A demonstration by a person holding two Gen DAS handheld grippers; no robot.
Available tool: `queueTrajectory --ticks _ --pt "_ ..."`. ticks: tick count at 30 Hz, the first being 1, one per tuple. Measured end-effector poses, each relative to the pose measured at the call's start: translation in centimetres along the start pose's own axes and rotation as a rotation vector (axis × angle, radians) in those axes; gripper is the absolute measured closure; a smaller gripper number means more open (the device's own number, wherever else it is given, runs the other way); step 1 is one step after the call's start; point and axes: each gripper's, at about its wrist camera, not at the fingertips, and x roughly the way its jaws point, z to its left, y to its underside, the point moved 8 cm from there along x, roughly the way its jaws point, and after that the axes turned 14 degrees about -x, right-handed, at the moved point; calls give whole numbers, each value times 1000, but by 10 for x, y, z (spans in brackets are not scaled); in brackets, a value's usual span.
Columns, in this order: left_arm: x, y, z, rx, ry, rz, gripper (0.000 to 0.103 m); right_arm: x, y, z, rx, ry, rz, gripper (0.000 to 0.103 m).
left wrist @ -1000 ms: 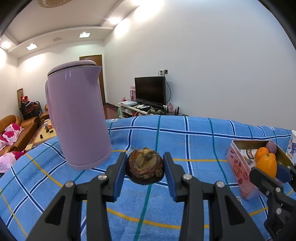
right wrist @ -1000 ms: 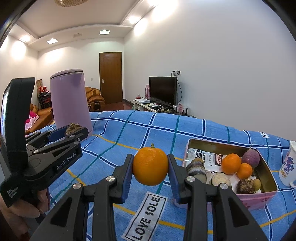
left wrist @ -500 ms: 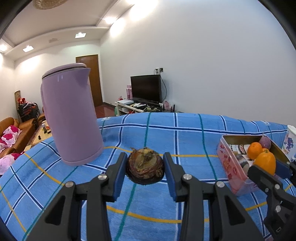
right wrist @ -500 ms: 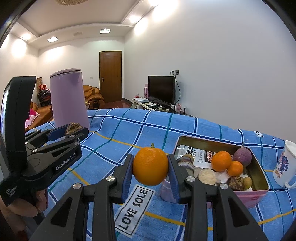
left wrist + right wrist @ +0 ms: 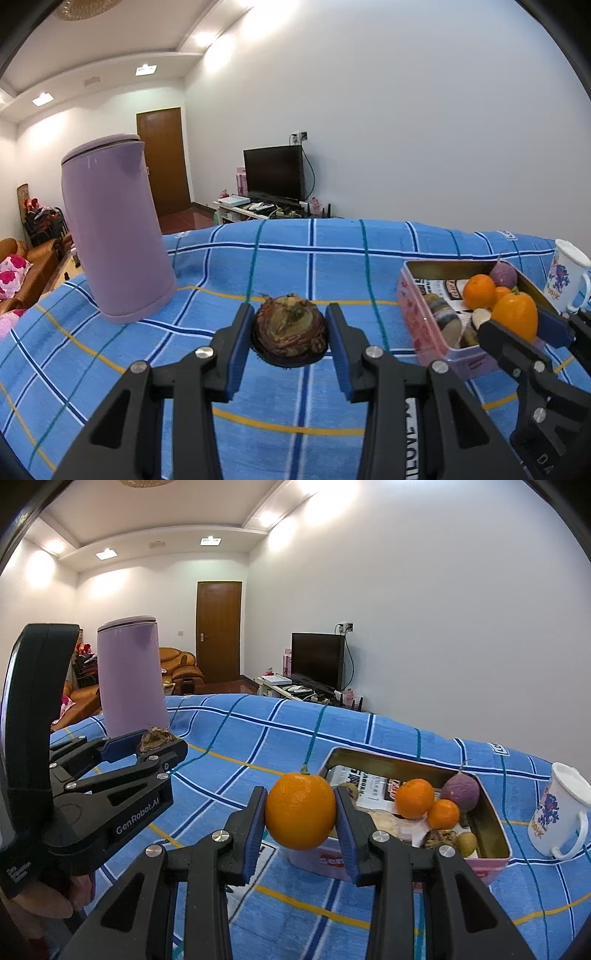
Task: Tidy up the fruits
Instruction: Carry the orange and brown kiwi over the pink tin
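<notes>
Both pairs of tongs are loaded and sliding across the blue plaid cloth over the desk (image 5: 332, 258). The left tongs (image 5: 290, 334) stay clamped on a dark brown, wrinkled round fruit (image 5: 290, 330), carried above the cloth. The right tongs (image 5: 300, 812) stay clamped on a bright orange round citrus fruit (image 5: 300, 810), now right at the near wall of the pink rectangular metal tin (image 5: 491, 864). A second ago that tin sat further off to the right; it has drawn closer in both views. The tall lilac plastic kettle (image 5: 114, 229) near the desk's far left edge has slipped away leftwards and looks smaller. In the tin lie two small oranges (image 5: 413, 798), a purple round fruit (image 5: 461, 793) and some brownish ones. A white printed mug (image 5: 557, 812) stands just beside the tin's right end.
</notes>
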Motion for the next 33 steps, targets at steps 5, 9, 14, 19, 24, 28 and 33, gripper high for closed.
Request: queueTrajectory --ticks 5,9,14,19,24,28,33 --pt "-2 4 -12 6 13 5 61 -4 4 -7 -1 8 1 65" --pt "-5 6 -22 16 26 6 61 -8 6 -14 -3 16 1 65" --pt "-8 9 -35 34 43 7 61 -12 9 -23 -1 26 2 65" --pt "-9 12 -47 42 61 9 61 -15 12 -32 7 35 2 65" --pt "-11 14 -59 52 86 20 61 -20 15 -46 25 50 -3 65" --pt "-13 13 -69 53 108 21 61 -24 18 -61 55 65 -6 65" --pt "-17 12 -84 59 136 17 61 -26 25 -83 101 87 -2 65"
